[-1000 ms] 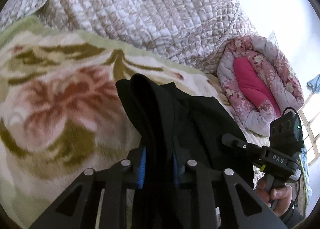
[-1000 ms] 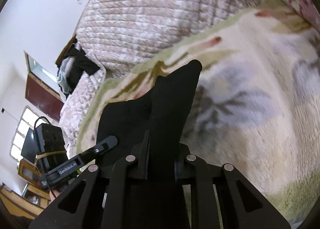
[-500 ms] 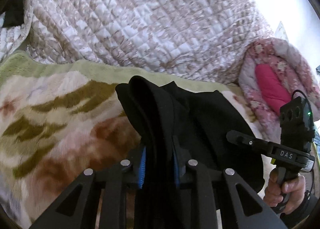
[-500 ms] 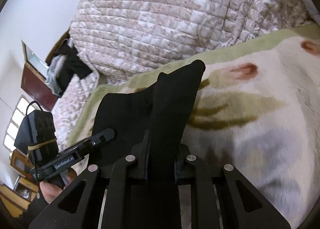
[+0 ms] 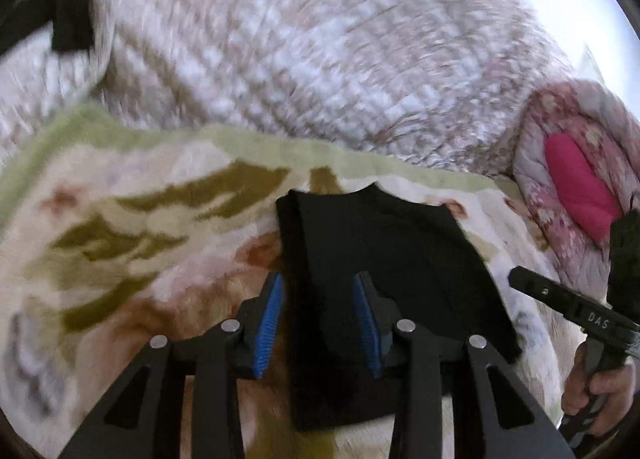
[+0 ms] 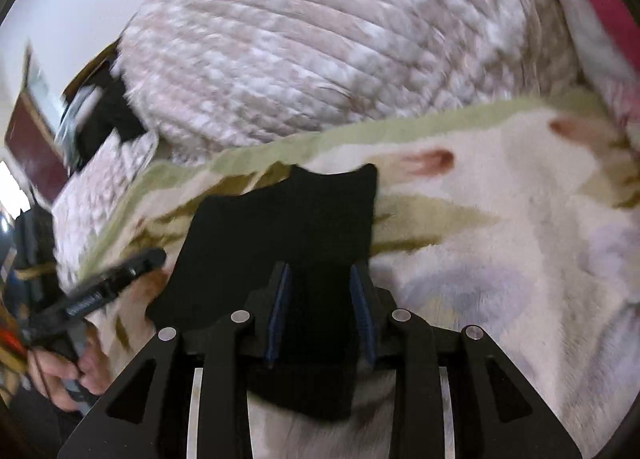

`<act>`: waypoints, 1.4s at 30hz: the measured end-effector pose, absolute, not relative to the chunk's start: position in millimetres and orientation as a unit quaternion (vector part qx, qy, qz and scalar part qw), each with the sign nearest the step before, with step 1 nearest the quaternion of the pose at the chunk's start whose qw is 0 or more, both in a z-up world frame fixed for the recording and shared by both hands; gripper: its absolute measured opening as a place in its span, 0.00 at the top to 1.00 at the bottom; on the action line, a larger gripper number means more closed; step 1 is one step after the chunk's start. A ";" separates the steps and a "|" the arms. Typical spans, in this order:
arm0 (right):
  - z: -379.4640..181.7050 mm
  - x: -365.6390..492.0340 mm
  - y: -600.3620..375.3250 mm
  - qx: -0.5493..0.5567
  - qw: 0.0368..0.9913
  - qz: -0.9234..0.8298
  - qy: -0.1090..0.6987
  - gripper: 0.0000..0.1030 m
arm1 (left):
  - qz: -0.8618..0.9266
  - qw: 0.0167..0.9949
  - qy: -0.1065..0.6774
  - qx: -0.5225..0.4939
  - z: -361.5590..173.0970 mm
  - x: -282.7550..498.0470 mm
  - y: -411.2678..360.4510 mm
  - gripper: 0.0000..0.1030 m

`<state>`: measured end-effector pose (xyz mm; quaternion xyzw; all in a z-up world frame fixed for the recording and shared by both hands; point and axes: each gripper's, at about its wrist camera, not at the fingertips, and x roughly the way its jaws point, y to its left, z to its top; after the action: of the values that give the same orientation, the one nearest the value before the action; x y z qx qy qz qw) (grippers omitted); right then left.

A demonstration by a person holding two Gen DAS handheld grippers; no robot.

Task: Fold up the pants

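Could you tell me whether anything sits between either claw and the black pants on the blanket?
Nothing visible does. The black pants lie flat on the floral blanket, directly between the open jaws of the left claw and the right claw.

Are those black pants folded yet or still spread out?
Folded: the black pants lie as a compact rectangle on the floral blanket.
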<state>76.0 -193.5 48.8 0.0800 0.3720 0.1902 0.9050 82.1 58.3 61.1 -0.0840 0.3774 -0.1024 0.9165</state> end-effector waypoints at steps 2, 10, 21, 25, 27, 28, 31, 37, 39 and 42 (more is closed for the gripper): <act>47.3 60.0 -177.7 0.044 0.908 0.196 0.367 0.69 | -0.114 0.923 0.361 -0.068 69.1 60.6 42.9 0.62; 11.4 50.2 -156.1 -0.032 0.898 0.193 0.394 0.70 | -0.106 0.922 0.373 -0.002 36.6 43.7 18.7 0.60; 25.9 30.0 -170.7 -0.005 0.909 0.186 0.374 0.70 | -0.085 0.921 0.379 -0.017 39.9 35.8 23.5 0.60; 28.4 19.5 -173.2 0.005 0.910 0.185 0.370 0.70 | -0.076 0.919 0.386 -0.027 40.3 25.9 22.8 0.60; 29.7 10.5 -171.4 0.002 0.911 0.188 0.367 0.70 | -0.074 0.919 0.387 -0.027 41.0 17.5 21.4 0.60; 29.1 6.6 -170.8 0.001 0.911 0.189 0.366 0.70 | -0.072 0.919 0.386 -0.028 41.4 12.7 21.1 0.60; 26.9 -4.9 -168.5 -0.004 0.911 0.190 0.367 0.70 | -0.068 0.919 0.387 -0.032 42.2 0.0 20.8 0.60; 18.2 -22.5 -165.7 -0.005 0.906 0.190 0.378 0.70 | -0.047 0.918 0.393 -0.029 38.7 -16.2 23.9 0.60; 16.5 -25.4 -164.6 -0.010 0.906 0.187 0.379 0.70 | -0.041 0.916 0.397 -0.029 37.2 -18.1 25.8 0.60; 13.4 -25.5 -164.2 -0.017 0.906 0.182 0.381 0.70 | -0.034 0.917 0.396 -0.021 36.5 -19.0 26.6 0.60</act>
<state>-25.5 -164.2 13.4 -0.0172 0.3809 0.1818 0.9064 -19.0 26.6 36.5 -0.0214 0.3959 -0.0338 0.9174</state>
